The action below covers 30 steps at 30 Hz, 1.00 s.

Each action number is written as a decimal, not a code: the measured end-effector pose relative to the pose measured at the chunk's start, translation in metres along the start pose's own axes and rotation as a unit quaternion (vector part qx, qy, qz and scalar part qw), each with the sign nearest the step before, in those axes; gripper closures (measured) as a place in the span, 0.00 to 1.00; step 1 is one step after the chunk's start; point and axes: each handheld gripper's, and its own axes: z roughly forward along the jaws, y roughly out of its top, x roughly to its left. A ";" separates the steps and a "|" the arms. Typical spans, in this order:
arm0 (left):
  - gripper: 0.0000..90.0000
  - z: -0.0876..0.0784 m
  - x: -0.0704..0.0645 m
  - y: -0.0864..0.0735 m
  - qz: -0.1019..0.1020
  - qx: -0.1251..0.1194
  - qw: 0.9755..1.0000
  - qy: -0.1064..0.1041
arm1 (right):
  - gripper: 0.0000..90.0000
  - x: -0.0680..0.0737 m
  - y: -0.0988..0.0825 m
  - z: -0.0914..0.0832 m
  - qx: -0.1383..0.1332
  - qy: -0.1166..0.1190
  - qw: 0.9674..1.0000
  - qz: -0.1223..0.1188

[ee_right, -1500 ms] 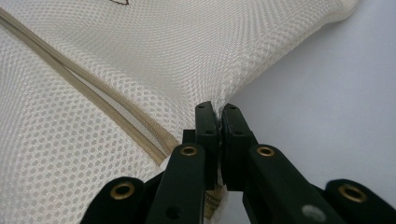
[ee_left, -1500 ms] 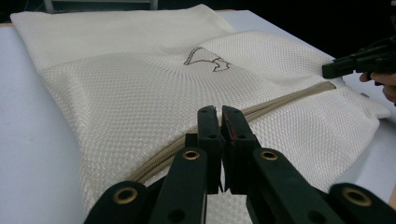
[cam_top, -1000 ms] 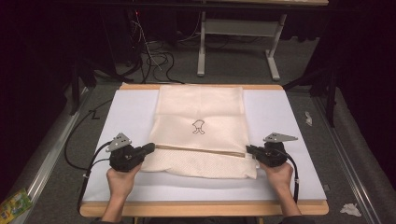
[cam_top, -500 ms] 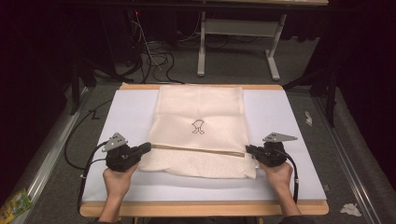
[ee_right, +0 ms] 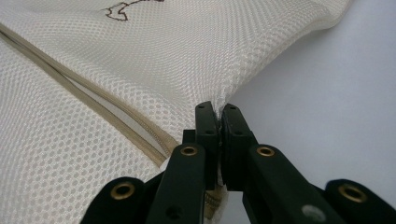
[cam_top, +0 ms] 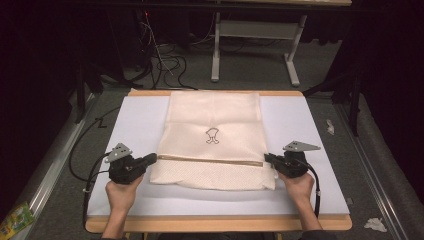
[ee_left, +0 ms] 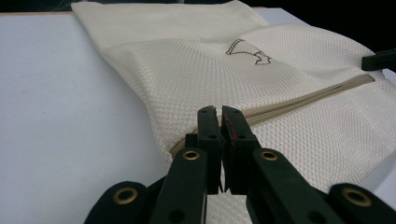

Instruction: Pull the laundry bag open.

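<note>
Dark room, cables and a grey table frame on the floor behind; work surface is a white sheet (cam_top: 130,125) on a wood-edged table (cam_top: 215,223); a cream mesh laundry bag (cam_top: 215,117) lies flat in the middle of it, small embroidered mark (cam_top: 213,135) facing up, beige zipper (cam_top: 210,159) running across near the person's end; left gripper (cam_top: 150,160) sits at the bag's left edge right at the zipper end, jaws pressed together; in the left gripper view the tips (ee_left: 218,116) look clamped on the mesh edge by the zipper, though I can't be sure how much fabric is actually between them; right gripper (cam_top: 268,159) mirrors it at the right edge, jaws shut on the mesh hem (ee_right: 219,112) just beside the zipper (ee_right: 93,105); my read: both ends pinched for a fold or a lift along the zipper line; risks from here: thin slippery mesh with a shallow bite, so one side could slip out if the hands pull apart or lift unevenly; uneven lift would skew the fold and leave the far edge crooked; pinching only the top layer would open the bag instead of moving it whole; dragging low could bunch the fabric or shift the white sheet underneath.
</note>
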 end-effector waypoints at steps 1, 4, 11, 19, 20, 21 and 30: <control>0.97 0.000 0.000 0.000 0.001 0.000 1.000 0.000 | 0.98 0.000 0.001 -0.001 0.000 -0.001 1.000 0.000; 0.97 0.000 0.001 0.001 0.003 -0.001 1.000 0.006 | 0.98 0.002 0.003 0.000 -0.001 -0.003 1.000 -0.003; 0.97 0.000 0.005 -0.003 0.002 0.007 1.000 0.014 | 0.99 0.000 0.006 -0.001 -0.001 -0.008 1.000 -0.003; 0.97 0.002 0.007 -0.005 0.014 0.019 0.999 0.040 | 0.99 0.000 0.007 -0.002 -0.001 -0.013 1.000 -0.005; 0.97 0.002 0.008 -0.006 0.012 0.023 0.999 0.039 | 0.99 0.000 0.006 -0.002 0.002 -0.016 1.000 -0.008; 0.97 0.003 0.008 -0.007 0.009 0.026 0.999 0.035 | 0.99 0.000 0.006 -0.002 0.002 -0.014 1.000 -0.010; 0.97 0.005 0.004 -0.012 0.028 0.045 0.998 0.042 | 0.99 -0.005 -0.005 -0.004 0.005 -0.010 1.000 0.004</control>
